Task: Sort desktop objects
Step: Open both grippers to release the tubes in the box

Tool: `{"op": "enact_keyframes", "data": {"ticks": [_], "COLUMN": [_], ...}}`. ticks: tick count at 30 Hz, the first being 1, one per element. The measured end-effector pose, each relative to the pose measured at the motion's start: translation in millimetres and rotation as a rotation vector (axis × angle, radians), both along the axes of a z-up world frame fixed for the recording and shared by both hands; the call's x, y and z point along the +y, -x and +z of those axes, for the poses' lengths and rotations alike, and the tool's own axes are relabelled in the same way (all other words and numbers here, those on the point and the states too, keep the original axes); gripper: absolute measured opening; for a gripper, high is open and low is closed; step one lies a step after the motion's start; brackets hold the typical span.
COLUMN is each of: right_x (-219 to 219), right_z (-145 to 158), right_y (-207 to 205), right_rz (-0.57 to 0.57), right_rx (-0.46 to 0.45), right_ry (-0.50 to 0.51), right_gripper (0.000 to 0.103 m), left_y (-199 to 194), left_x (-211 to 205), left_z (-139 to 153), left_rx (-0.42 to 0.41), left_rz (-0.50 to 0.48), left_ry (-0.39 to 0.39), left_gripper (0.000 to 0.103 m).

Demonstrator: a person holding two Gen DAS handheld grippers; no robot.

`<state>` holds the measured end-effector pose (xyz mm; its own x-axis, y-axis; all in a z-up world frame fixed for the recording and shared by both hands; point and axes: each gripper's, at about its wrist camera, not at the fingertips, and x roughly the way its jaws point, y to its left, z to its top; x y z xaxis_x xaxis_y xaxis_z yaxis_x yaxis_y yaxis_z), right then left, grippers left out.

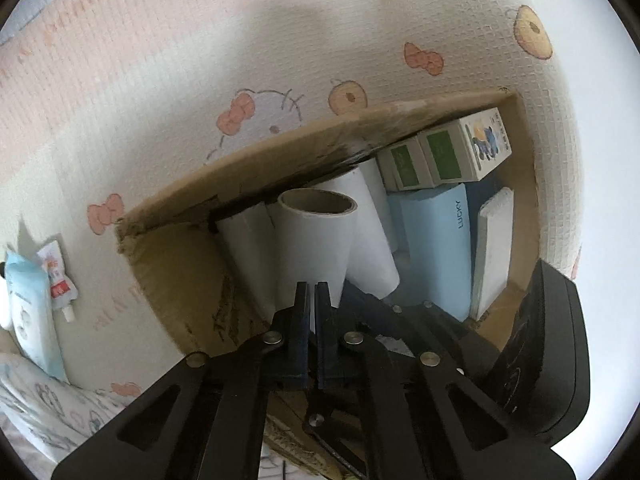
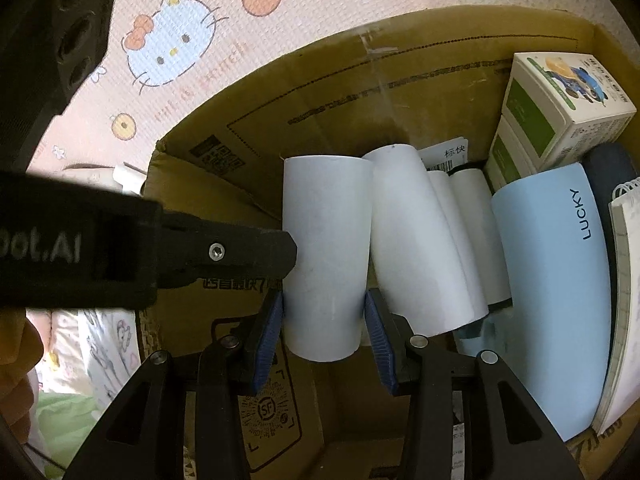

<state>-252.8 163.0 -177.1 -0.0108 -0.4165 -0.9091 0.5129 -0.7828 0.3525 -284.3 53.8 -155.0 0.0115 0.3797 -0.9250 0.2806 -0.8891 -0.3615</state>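
Note:
A cardboard box (image 2: 320, 92) holds several white paper rolls, a light blue LUCKY case (image 2: 556, 280), two green-and-white cartons (image 2: 552, 108) and a spiral notepad (image 2: 624, 288). My right gripper (image 2: 324, 304) is inside the box, its blue pads on both sides of the leftmost white roll (image 2: 324, 240), shut on it. My left gripper (image 1: 312, 292) is shut and empty, just in front of that roll (image 1: 316, 248). The left gripper's body also shows in the right wrist view (image 2: 248, 252), touching the roll's left side.
The box (image 1: 176, 264) lies on a pink Hello Kitty mat (image 1: 160, 80). A blue wipes pack (image 1: 28, 312) and a small white tube (image 1: 58, 280) lie on the mat left of the box. The right gripper's black body (image 1: 540, 348) is at the box's right.

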Motion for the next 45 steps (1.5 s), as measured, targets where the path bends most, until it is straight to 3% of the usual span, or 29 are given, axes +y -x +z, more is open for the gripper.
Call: {"op": "enact_keyframes", "data": {"ticks": [3, 10, 22, 28, 30, 32, 34, 36, 45], "right_x": [-2, -8, 16, 43, 48, 47, 45, 40, 13], "right_z": [-2, -4, 27, 21, 14, 9, 4, 1, -15], "right_y": [-5, -18, -49, -57, -61, -66, -71, -75, -96], "right_rz": [0.004, -0.004, -0.066, -0.148, -0.174, -0.161, -0.159, -0.143, -0.084], "right_rx": [-0.010, 0.024, 0.090, 0.074, 0.067, 0.069, 0.061, 0.064, 0.043], "right_ry": [-0.001, -0.051, -0.003, -0.056, -0.100, -0.125, -0.135, -0.143, -0.141], "right_gripper": [0.040, 0.040, 0.040, 0.040, 0.039, 0.030, 0.030, 0.030, 0.030], "left_y": [-1, -2, 4, 10, 10, 11, 9, 8, 5], "left_x": [-1, 4, 20, 36, 41, 47, 46, 44, 54], "left_z": [2, 1, 20, 30, 26, 20, 13, 5, -4], "left_rx": [0.009, 0.041, 0.128, 0.182, 0.171, 0.157, 0.132, 0.107, 0.115], "left_rz": [-0.004, -0.052, -0.121, -0.154, -0.149, -0.144, -0.120, -0.091, -0.126], "left_ry": [-0.027, 0.018, 0.051, 0.048, 0.041, 0.055, 0.093, 0.112, 0.160], "left_gripper": [0.002, 0.002, 0.002, 0.019, 0.019, 0.019, 0.018, 0.005, 0.005]}}
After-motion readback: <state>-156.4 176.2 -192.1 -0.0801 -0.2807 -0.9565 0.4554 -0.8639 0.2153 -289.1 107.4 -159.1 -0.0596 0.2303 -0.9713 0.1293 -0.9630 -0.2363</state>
